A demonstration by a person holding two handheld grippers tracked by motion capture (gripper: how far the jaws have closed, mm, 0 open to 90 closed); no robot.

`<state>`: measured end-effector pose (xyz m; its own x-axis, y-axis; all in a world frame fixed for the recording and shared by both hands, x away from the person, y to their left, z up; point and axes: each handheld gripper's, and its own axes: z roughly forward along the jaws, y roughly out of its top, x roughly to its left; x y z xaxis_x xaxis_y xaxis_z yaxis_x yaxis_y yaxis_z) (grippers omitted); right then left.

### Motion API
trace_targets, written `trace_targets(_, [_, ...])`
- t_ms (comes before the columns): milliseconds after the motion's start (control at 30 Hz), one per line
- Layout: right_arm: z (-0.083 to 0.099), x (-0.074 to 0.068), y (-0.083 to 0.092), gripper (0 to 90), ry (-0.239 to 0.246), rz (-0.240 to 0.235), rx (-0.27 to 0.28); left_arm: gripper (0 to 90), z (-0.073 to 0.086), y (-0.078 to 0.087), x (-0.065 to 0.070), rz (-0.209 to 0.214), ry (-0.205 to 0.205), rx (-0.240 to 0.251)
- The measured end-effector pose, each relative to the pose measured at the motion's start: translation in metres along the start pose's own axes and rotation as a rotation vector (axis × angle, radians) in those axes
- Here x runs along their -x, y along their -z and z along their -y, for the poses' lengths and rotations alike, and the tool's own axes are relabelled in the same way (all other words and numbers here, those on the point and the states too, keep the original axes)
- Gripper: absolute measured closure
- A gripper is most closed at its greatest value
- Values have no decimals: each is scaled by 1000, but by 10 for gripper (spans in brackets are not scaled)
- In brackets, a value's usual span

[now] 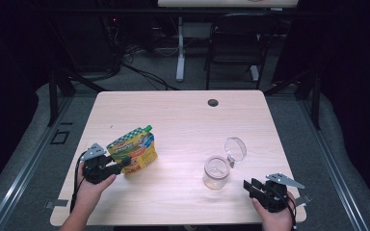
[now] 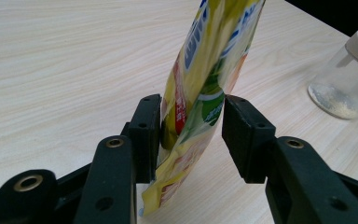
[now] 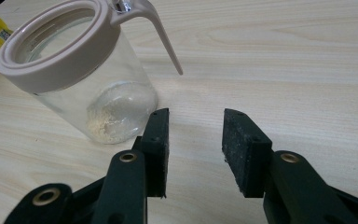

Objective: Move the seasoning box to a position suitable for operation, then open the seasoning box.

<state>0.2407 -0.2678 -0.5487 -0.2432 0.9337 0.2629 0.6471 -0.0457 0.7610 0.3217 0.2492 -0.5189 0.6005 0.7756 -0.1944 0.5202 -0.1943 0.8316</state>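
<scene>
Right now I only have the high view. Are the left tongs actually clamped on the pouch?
Observer: Not fully. The pouch stands between the left tongs; one pad touches it, the other looks a sliver short.
Operator: Are the right tongs on the jar?
Observer: No. They are open and empty; the jar sits just beside one jaw, not between them.
Operator: Jar empty?
Observer: Nearly: a pale crumbly residue lies on its bottom.
</scene>
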Motion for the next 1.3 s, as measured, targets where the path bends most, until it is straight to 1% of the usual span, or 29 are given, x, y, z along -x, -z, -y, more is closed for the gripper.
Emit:
trace_targets(67, [0, -1, -1, 618, 2, -1, 1, 580, 0, 0, 0, 6, 3, -1])
trace_targets(100, [-1, -1, -2, 618, 2, -6, 2, 582, 1, 0, 1, 11, 11, 8])
trace_targets(167, [-1, -1, -2, 618, 5, -6, 0, 584, 1, 1, 0, 19, 17, 5])
trace_targets(400, [-1, -1, -3, 616, 1, -4, -2, 601, 0, 1, 2, 36, 22, -1])
trace_targets(433, [-1, -1, -3, 614, 4, -5, 1, 613, -1, 1, 3, 47, 29, -1])
trace_targets(533, [-1, -1, -3, 613, 1, -4, 3, 615, -2, 0, 5, 55, 29, -4])
trace_targets(567, [-1, -1, -3, 612, 1, -7, 1, 591, -2, -1, 6, 50, 29, 0])
trace_targets(600, [-1, -1, -3, 612, 1, -7, 1, 591, -2, -3, 6, 48, 29, 0])
trace_targets(667, [-1, -1, -4, 611, 1, -6, 0, 558, -1, -5, 5, 51, 34, -21])
trace_targets(733, [-1, -2, -3, 610, 1, -4, 0, 526, -1, -8, 5, 50, 42, -19])
trace_targets(867, [0, -2, -3, 609, -1, -2, 0, 506, -1, -13, 2, 46, 35, -36])
trace_targets(933, [0, -1, -3, 608, -5, -3, 3, 494, 0, -15, 2, 47, 44, -42])
trace_targets(1000, [0, 0, -2, 608, -6, -1, 3, 481, 0, -17, 1, 55, 43, -50])
trace_targets(1033, [1, 0, -2, 607, -7, -1, 3, 477, 1, -19, 1, 62, 50, -54])
trace_targets(1300, [2, 0, -1, 604, -9, 0, 4, 453, 3, -23, -1, 79, 63, -53])
